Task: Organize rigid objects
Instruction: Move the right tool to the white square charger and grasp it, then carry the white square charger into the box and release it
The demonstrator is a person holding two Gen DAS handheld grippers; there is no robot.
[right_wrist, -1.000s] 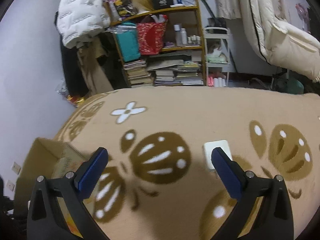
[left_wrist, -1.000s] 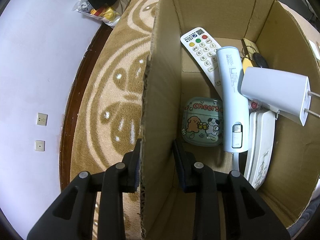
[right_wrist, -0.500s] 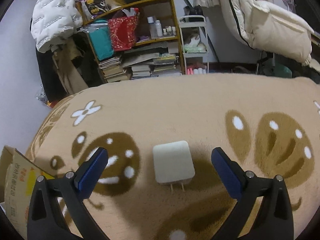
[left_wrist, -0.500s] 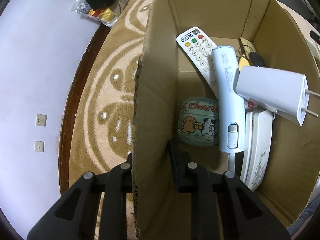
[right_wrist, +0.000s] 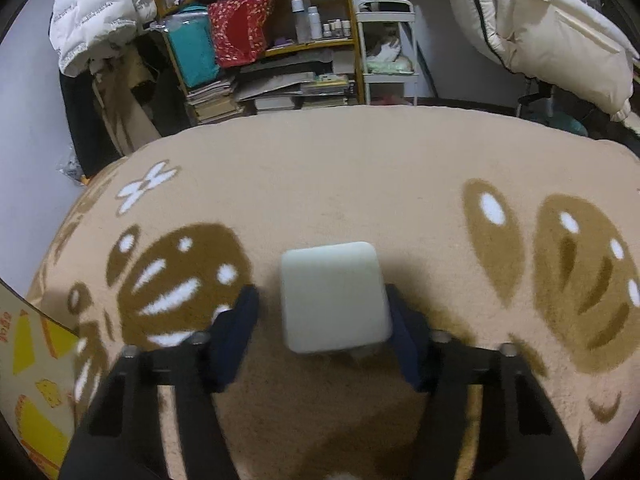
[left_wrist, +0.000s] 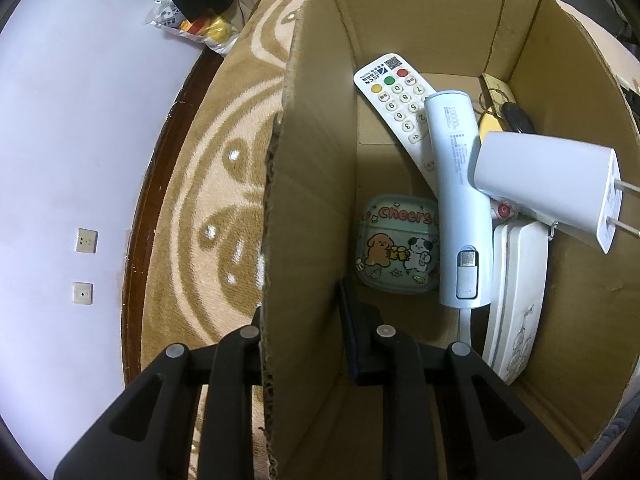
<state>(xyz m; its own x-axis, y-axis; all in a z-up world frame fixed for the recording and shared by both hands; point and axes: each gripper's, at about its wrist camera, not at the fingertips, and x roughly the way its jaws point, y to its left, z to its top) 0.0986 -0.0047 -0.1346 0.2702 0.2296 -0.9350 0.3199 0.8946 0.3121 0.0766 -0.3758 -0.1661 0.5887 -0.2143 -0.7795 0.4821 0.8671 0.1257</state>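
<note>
Left gripper (left_wrist: 300,316) clamped on box (left_wrist: 312,184) wall, presumably steadying it for loading. Right gripper (right_wrist: 324,320) straddling charger (right_wrist: 334,296) lying on blanket (right_wrist: 360,184), jaws just closing, left pad not yet touching.

Your left gripper's (left_wrist: 300,320) outer finger sits behind the cardboard box wall (left_wrist: 304,200); you can't see its pad. The power bank (left_wrist: 456,200) covers the remote's (left_wrist: 394,96) lower half. The keys (left_wrist: 504,108) are mostly hidden by the boxed charger (left_wrist: 548,184). Right view: the white adapter's (right_wrist: 334,296) prongs are blurred, and the box corner (right_wrist: 28,360) is cut off at the left edge.
</note>
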